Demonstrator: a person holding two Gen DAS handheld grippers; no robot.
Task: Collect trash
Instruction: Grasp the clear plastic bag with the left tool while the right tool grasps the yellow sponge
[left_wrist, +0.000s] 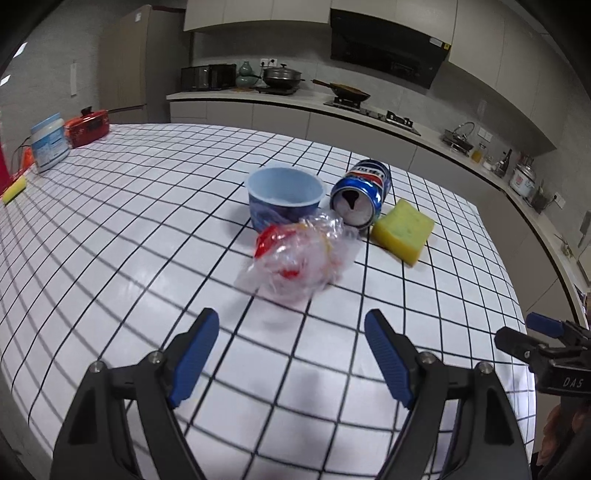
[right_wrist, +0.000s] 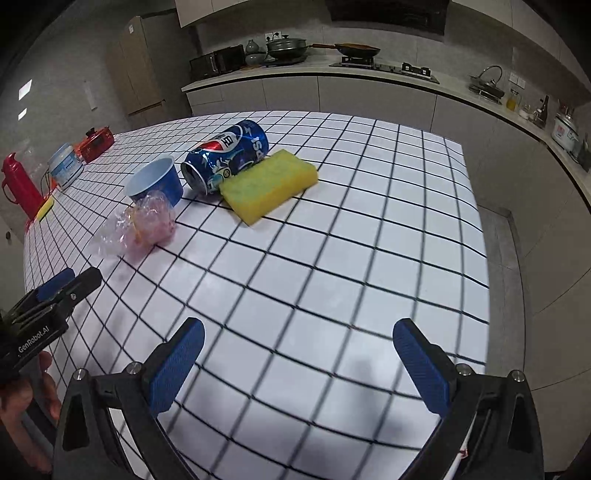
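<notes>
On the white checked table (left_wrist: 110, 229) lies a crumpled clear plastic wrapper (left_wrist: 299, 258) with red bits, also the wrapper (right_wrist: 142, 227) in the right wrist view. Behind it stand a blue paper cup (left_wrist: 284, 197) (right_wrist: 157, 181), a blue soda can (left_wrist: 364, 192) (right_wrist: 225, 155) lying on its side, and a yellow sponge (left_wrist: 402, 230) (right_wrist: 269, 181). My left gripper (left_wrist: 291, 325) hovers just short of the wrapper, open, nothing between its fingers. My right gripper (right_wrist: 297, 328) is open over bare table, to the right of the trash pile.
At the table's far left sit a white jar (left_wrist: 50, 142), a red toy pot (left_wrist: 88, 125), a red bottle (right_wrist: 18, 184) and a small yellow sponge (left_wrist: 14, 188). A kitchen counter (left_wrist: 295, 98) with stove and pans runs behind. The table's right edge (right_wrist: 476, 221) drops to the floor.
</notes>
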